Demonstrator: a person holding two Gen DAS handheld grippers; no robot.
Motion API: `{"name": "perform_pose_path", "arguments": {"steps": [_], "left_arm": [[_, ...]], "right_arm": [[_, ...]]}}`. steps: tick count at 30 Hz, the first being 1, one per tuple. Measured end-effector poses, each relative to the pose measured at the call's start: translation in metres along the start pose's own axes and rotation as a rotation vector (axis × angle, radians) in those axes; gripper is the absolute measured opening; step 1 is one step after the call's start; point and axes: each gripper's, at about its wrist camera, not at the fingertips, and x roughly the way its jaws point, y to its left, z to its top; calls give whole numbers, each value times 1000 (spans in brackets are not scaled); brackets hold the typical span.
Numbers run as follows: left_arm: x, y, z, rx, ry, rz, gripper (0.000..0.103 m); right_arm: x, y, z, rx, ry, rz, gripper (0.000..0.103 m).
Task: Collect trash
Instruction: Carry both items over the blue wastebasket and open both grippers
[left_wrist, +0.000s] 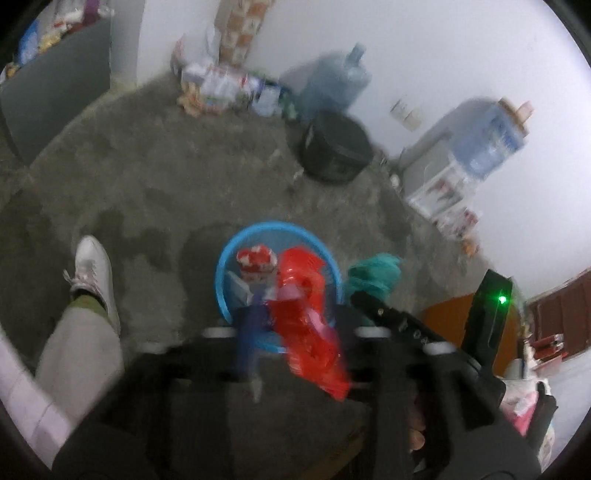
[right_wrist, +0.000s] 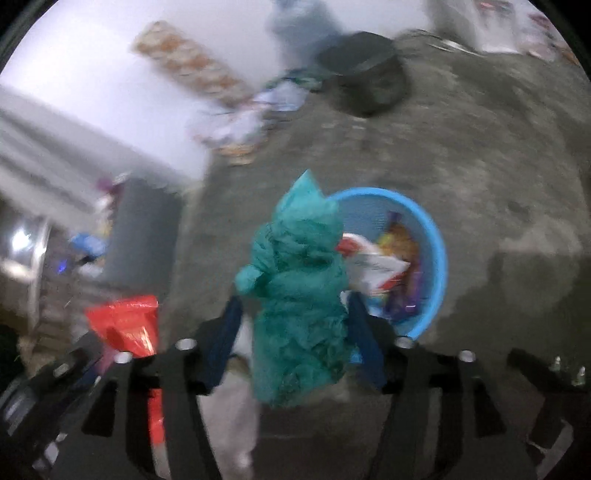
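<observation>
The left gripper (left_wrist: 291, 325) has its jaws parted around a red plastic wrapper (left_wrist: 310, 321) (pad contact is too blurred to tell) above a blue basket (left_wrist: 221, 266) of trash. The right gripper (right_wrist: 295, 325), jaws apart, frames a crumpled teal bag (right_wrist: 299, 295) beside the basket's rim.
</observation>
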Motion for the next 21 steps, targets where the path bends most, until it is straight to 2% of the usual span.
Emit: {"name": "perform_pose_path", "arguments": {"steps": [1,4,6,10,13,19,21], "left_arm": [[10,2,-1,-11,9,6,54],[27,8,-6,-53,33,-18,58],[26,11,-10,-51,28,-26,61],[14,9,-16,-27,-16,8,67],[-7,8,-20,-16,-70,15,72],[-75,5,-39,33,-194,61,83],[-103,5,-52,65,-226,93,83]], "right_arm": [[11,-12,1,35,5,-42,61],[22,-32,-4,87,29,-62,61],[25,-37,-5,77,30,-71,61],[18,-30,-5,45,15,-84,61],[5,-8,-4,-34,-28,-84,64],[-42,53,-15,-255,-160,-139,82],[-56,73,-20,-322,-205,-163,88]]}}
